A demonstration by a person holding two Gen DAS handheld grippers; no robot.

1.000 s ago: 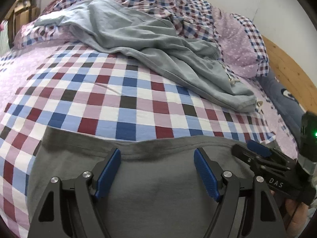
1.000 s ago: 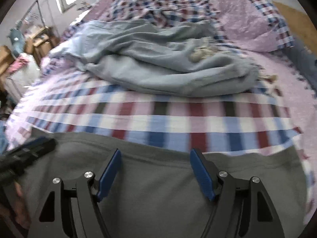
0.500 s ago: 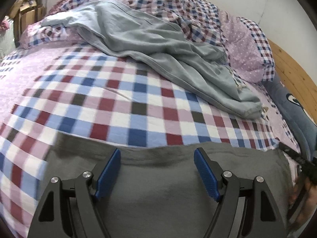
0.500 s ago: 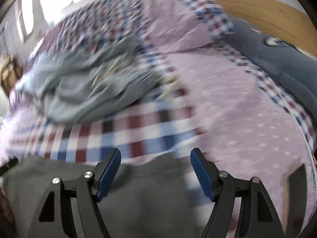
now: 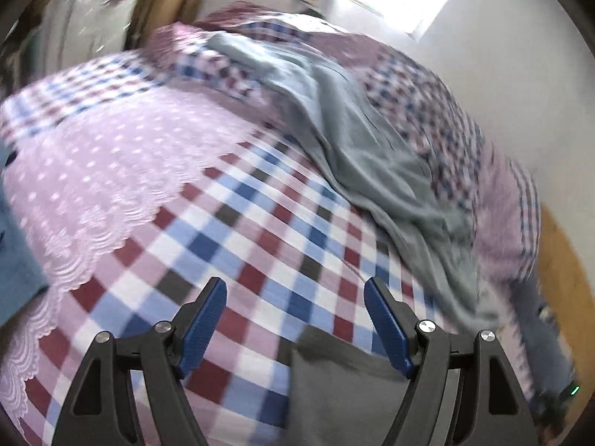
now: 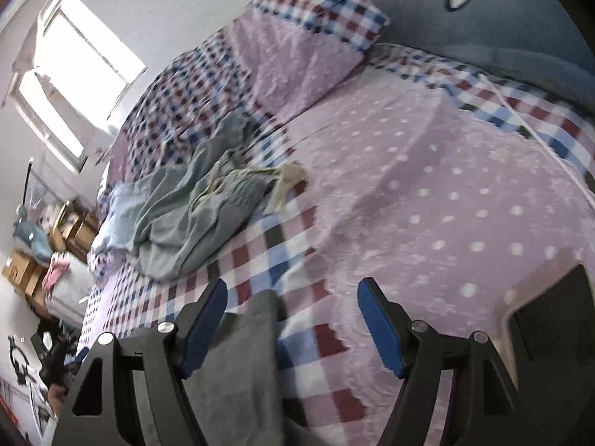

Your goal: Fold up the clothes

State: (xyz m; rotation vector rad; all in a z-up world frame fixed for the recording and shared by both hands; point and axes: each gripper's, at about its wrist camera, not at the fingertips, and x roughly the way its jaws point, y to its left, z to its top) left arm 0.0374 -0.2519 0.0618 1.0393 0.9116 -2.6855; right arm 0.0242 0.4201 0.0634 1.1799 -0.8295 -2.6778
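On bed: dark grey garment, L gripper + R gripper agape.

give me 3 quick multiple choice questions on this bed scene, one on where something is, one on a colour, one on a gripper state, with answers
1. Where does the light grey-blue garment lie?
A) spread on the checked bedspread
B) on the floor
C) on a hanger

2. What colour is the cloth nearest the left gripper?
A) yellow
B) dark grey
C) white

3. How are the right gripper jaws?
A) shut on cloth
B) open, holding nothing
C) out of view

Answers: 1 A, it lies across the bed; 2 B, dark grey under the pads; 3 B, blue pads apart with bed visible between.
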